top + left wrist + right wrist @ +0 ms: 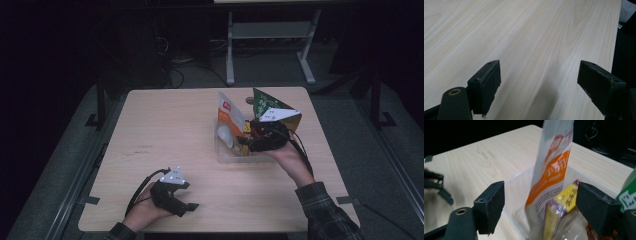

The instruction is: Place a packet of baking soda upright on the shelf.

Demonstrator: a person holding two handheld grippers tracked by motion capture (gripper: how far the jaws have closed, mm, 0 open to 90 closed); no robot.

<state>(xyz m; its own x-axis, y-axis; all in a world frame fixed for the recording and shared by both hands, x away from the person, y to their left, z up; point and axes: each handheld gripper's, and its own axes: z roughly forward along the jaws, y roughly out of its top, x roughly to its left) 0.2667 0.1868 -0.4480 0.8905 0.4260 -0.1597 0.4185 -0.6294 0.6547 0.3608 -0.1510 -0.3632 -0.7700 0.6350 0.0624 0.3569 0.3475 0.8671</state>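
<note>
Left gripper (192, 205) at table's (165, 125) 7 o'clock: jaws spread, empty, parked clear of work. Clear bin (222, 152) near 2 o'clock holds orange-white pouch (552, 170) upright, leaning on wall, yellow packet (559, 212) beside it. Right gripper (540, 207) over bin: jaws wide, gripping nothing, likely packing snacks.

I make out a clear plastic bin (222, 150) on the right half of the table (165, 150), and I place everything by it. Inside it an orange-and-white pouch (551, 170) stands upright against its left wall, rising well above the rim. Just right of that pouch, still inside the bin, I see a yellow packet (560, 207) standing on edge, with a clear wrapped snack (571, 227) in front of it. A green packet (265, 102) leans at the bin's far right side.
</note>
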